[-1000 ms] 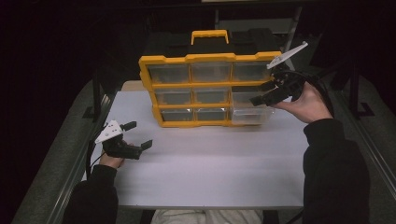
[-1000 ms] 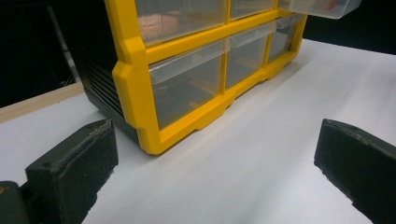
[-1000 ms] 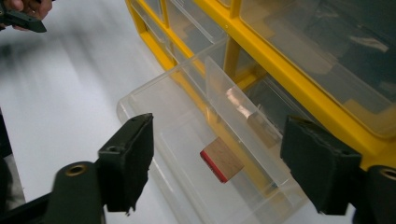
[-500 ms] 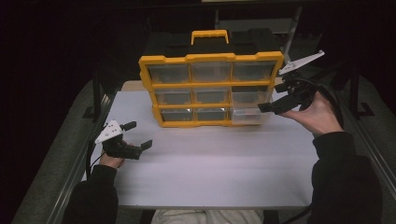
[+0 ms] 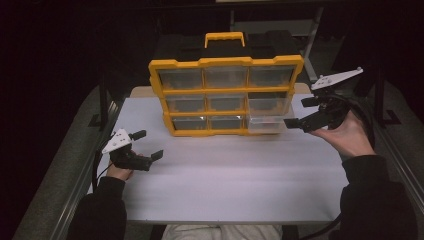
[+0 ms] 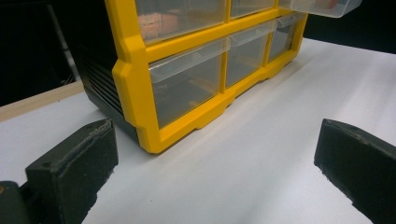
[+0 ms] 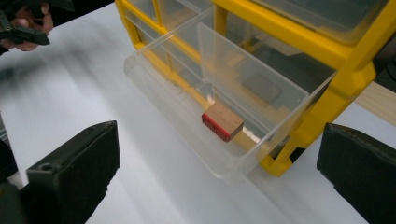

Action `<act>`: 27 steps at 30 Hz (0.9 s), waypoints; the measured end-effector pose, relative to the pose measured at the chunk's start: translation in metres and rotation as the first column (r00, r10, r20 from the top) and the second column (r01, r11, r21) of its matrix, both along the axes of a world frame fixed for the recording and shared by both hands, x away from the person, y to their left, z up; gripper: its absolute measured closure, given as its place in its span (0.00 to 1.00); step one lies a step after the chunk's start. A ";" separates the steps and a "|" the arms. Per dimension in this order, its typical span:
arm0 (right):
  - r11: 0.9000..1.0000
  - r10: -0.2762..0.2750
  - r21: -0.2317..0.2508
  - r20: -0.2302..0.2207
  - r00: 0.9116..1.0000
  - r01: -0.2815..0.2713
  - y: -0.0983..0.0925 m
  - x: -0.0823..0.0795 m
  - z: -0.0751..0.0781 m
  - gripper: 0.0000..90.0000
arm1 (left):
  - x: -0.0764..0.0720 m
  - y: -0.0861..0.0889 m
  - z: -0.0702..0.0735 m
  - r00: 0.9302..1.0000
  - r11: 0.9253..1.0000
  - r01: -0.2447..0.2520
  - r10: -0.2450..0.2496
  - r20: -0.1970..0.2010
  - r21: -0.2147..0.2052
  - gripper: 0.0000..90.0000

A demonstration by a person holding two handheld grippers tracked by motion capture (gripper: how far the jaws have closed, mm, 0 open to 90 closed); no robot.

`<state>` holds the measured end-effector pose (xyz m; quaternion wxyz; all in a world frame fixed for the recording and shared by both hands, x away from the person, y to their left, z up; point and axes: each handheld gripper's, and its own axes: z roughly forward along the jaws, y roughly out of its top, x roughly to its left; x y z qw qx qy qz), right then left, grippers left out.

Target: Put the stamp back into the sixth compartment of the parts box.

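My left tongs point(image 5: 145, 147) sit wide open and empty on the near desk point(image 5: 225, 185). Right tongs point(image 5: 312, 112), jaws just opened wide with nothing between them, hang beside the pulled-out bottom-right drawer point(image 7: 187, 102). One wooden block point(image 7: 222, 121) lies inside. I judge the next step is reaching in for it. One organizer point(image 5: 225, 95), nine drawers.

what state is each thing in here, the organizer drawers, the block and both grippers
organizer: upright on the table
bottom right drawer: pulled partly out
other drawers: pushed in
wooden block: lying in the open drawer
left gripper: open, nothing between the jaws
right gripper: open, beside the open drawer
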<state>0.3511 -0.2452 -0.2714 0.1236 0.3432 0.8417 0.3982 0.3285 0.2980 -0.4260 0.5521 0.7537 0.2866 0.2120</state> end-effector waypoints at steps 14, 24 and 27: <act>0.999 -0.007 0.044 -0.017 1.000 0.008 -0.014 -0.014 -0.027 0.00 | 0.000 0.000 0.000 1.000 1.000 -0.003 0.003 -0.001 -0.003 0.00; 0.997 -0.014 0.078 -0.037 0.999 0.017 -0.021 -0.021 -0.051 0.00 | 0.000 0.000 0.000 1.000 1.000 -0.002 0.002 -0.001 -0.001 0.00; 0.996 -0.014 0.083 -0.046 0.999 0.018 -0.022 -0.023 -0.057 0.00 | 0.000 0.000 0.000 1.000 1.000 -0.002 0.002 0.000 -0.002 0.00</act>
